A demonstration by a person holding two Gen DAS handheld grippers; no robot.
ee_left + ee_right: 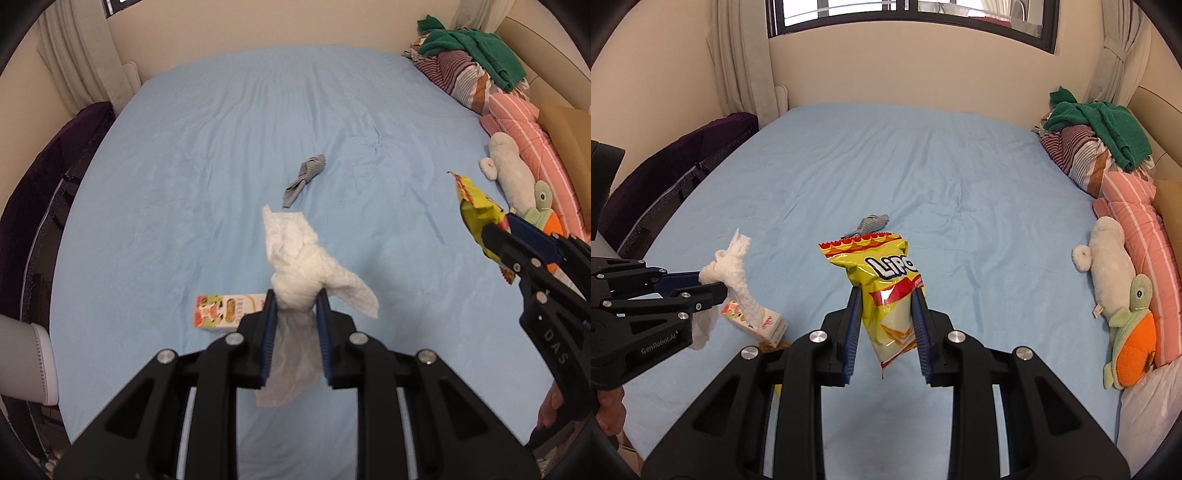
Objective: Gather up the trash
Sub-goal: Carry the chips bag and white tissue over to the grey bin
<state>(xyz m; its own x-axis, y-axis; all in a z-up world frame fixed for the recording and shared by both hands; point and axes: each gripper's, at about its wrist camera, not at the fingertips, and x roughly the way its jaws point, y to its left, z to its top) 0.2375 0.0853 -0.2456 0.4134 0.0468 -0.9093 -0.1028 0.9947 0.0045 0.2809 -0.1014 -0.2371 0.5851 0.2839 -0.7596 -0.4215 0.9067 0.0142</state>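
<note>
Fingers of the left gripper pinch a crumpled tissue; the right gripper is clamped on the chip bag. Both hang above the bed. Carry level, keep squeeze. Small carton at 7 o'clock of tissue: next.

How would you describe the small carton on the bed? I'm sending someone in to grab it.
Start at the blue bed; near its front edge, below the left gripper that holds a white tissue, lies a small carton. It is the only boxy item: white, printed in red and green, unlike the crumpled grey sock mid-bed.
</note>
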